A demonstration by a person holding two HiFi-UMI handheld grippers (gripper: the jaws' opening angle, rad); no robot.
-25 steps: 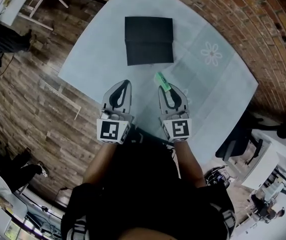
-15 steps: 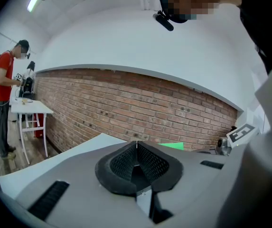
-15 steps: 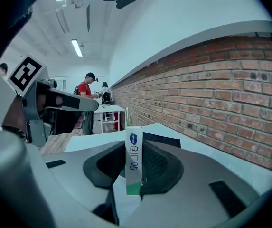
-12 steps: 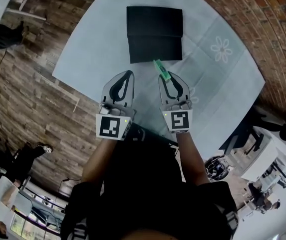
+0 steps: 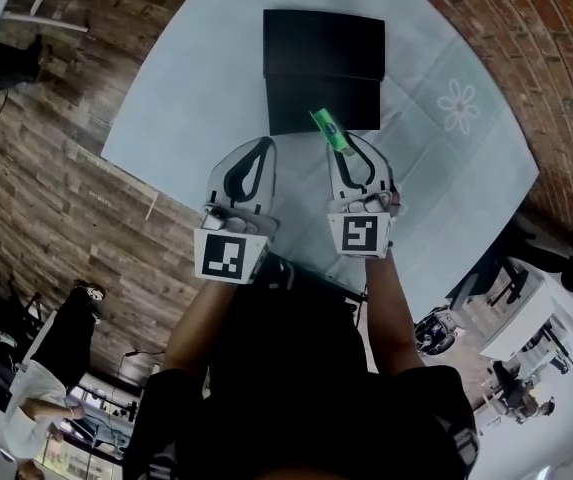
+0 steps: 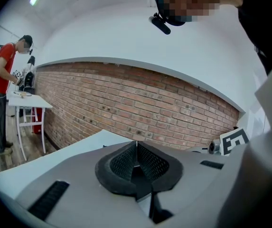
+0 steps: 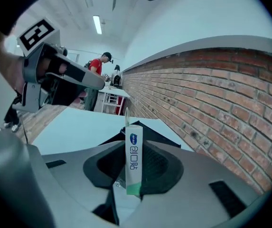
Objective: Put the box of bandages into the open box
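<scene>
The black open box (image 5: 323, 73) lies on the pale blue table (image 5: 196, 98), its lid flap folded back. My right gripper (image 5: 343, 148) is shut on the slim green and white box of bandages (image 5: 328, 131), which sticks out over the box's near edge. In the right gripper view the box of bandages (image 7: 134, 158) stands upright between the jaws, with the open box (image 7: 150, 129) just beyond. My left gripper (image 5: 263, 148) hovers to the left of it, jaws together and holding nothing. The left gripper (image 6: 136, 144) points up at a brick wall.
A flower print (image 5: 459, 105) marks the tablecloth right of the black box. A brick wall (image 6: 140, 108) runs along the table's far side. A person in a red shirt (image 6: 3, 87) stands at a white table on the wooden floor (image 5: 56, 198). An office chair (image 5: 491, 273) stands at the right.
Both grippers have moved forward toward the black box. The bandage box, formerly short of it, now overlaps the box's near edge.
</scene>
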